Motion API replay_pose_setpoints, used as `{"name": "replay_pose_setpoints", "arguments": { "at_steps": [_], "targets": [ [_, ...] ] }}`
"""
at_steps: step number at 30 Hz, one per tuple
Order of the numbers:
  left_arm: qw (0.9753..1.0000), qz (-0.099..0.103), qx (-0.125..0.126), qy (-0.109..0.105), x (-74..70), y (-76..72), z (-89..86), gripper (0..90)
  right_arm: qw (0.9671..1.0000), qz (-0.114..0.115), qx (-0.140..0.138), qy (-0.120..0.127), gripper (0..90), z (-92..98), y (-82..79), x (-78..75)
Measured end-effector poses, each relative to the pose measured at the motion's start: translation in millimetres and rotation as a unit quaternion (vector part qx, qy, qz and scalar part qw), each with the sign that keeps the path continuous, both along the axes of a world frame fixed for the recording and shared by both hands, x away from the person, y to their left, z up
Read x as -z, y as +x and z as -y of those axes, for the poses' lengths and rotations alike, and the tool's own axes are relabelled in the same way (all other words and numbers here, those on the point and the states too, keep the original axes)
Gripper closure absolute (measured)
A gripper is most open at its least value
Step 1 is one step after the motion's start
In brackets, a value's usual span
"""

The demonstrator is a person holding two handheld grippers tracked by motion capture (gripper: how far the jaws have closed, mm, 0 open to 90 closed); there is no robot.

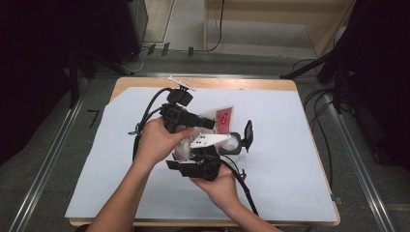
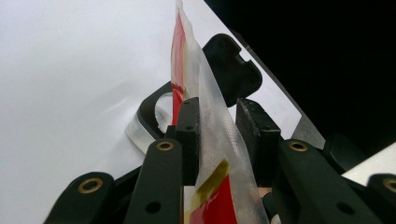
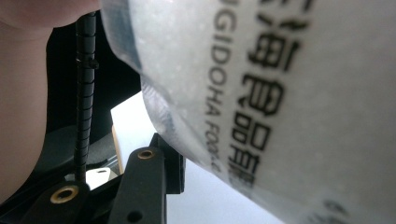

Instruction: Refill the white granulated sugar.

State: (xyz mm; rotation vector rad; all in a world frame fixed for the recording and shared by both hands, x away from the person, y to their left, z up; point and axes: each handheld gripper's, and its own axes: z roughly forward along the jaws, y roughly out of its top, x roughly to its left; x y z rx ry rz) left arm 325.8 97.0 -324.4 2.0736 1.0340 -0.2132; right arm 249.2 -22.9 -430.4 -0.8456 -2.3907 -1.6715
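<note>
Paper-covered table, wide margins; my left gripper pinches snack bag; right gripper's grip indeterminate.

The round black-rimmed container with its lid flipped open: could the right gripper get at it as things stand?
Probably not at once: the right gripper has the snack bag pressed close before its fingers. The container lies just beyond on the white sheet.

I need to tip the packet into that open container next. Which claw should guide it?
Left, probably. The left claw has the packet between its jaws, with the open container just beyond. The right claw sits under the packet's printed side.
</note>
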Motion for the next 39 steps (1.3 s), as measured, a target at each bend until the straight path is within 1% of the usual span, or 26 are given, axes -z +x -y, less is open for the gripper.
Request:
{"name": "replay_pose_setpoints", "arguments": {
  "at_steps": [3,8,11,25,26,28,29,30,32,33,34,36,38,39],
  "targets": [
    [1.0000,0.000,0.001,0.001,0.1,0.0,-1.1,72.4,1.0000,0.001,-0.001,-0.002,63.0,-0.7,-0.3,0.1],
    [1.0000,0.000,0.003,-0.007,1.9,-0.3,-3.7,72.8,0.9999,0.012,-0.003,-0.010,62.9,-2.7,-2.2,0.6],
    [0.9999,-0.003,0.003,-0.012,2.9,0.2,-4.9,72.9,0.9998,0.012,-0.002,-0.012,63.1,-3.2,-2.4,0.5],
    [0.9999,-0.006,-0.005,-0.010,2.3,0.4,-4.4,73.8,0.9999,0.006,-0.003,-0.011,63.2,-3.7,-2.1,-0.4],
    [0.9999,-0.006,-0.004,-0.014,2.8,0.8,-4.7,73.7,0.9999,0.005,-0.003,-0.011,63.4,-3.7,-2.0,-0.5],
    [0.9998,-0.011,-0.006,-0.015,3.0,2.0,-4.9,73.4,0.9999,0.003,-0.002,-0.012,63.4,-3.7,-1.7,-0.8],
    [0.9999,-0.010,-0.002,-0.012,2.9,3.6,-5.0,73.3,0.9999,0.002,-0.001,-0.012,63.4,-3.7,-1.5,-1.0],
    [0.9998,-0.013,-0.005,-0.013,2.8,4.1,-4.1,73.3,0.9999,0.000,-0.001,-0.010,63.4,-3.6,-1.0,-1.2],
    [0.9998,-0.015,-0.003,-0.009,1.5,5.7,-3.2,73.1,1.0000,-0.005,0.001,-0.008,63.3,-3.3,0.1,-2.2],
    [0.9999,-0.013,-0.003,-0.011,1.4,6.2,-2.3,73.0,1.0000,-0.007,0.002,-0.006,63.3,-3.0,0.4,-2.6],
    [0.9999,-0.011,-0.003,-0.006,0.3,6.2,-1.3,73.0,1.0000,-0.008,0.004,-0.003,63.2,-2.9,0.7,-2.8],
    [0.9999,-0.010,-0.002,-0.004,-1.8,5.7,1.4,73.0,0.9999,-0.009,0.006,0.000,63.0,-2.0,1.1,-3.2],
    [1.0000,-0.005,0.000,0.005,-4.6,5.4,4.3,73.0,0.9999,-0.009,0.008,0.002,63.0,-1.5,1.6,-3.8],
    [1.0000,-0.005,-0.001,0.005,-6.1,5.1,5.9,73.1,0.9999,-0.008,0.010,0.005,62.9,-1.1,1.6,-4.4]
  ]
}}
